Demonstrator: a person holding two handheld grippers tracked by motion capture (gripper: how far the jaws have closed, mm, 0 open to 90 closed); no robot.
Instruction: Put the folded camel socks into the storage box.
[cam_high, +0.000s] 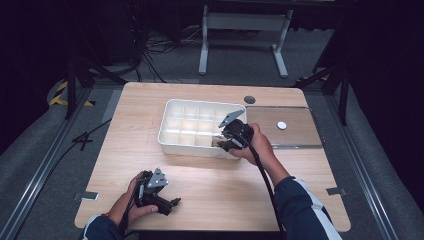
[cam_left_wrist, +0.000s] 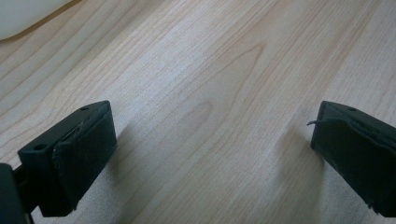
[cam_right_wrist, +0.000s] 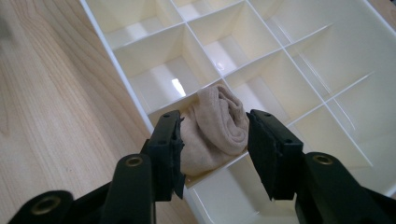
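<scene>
2 tools are in play on the pale wooden worktop (cam_high: 210, 175). In the high view the right tool (cam_high: 226, 138) hangs over the near right corner of a white divided tray (cam_high: 170, 116), held by the person's right hand (cam_high: 257, 145), with its cable trailing back along the sleeve. The right gripper view looks down along its 2 black jaws, which stand apart on either side of a rolled beige cloth (cam_right_wrist: 217, 128); the left jaw looks to be at or very near the roll's edge, while the right jaw shows a slim gap, so the roll is not pinched. That roll sits in a compartment of the row against the tray's near wall, bulging a little above the dividers. Beside the tray on the right lies a clear flat lid (cam_high: 282, 127) with a small white disc on it. Near the front edge the left tool (cam_high: 172, 202) rests low in the left hand (cam_high: 131, 205), well apart from the tray; the left gripper view shows its jaws spread wide over bare wood with nothing between them.
</scene>
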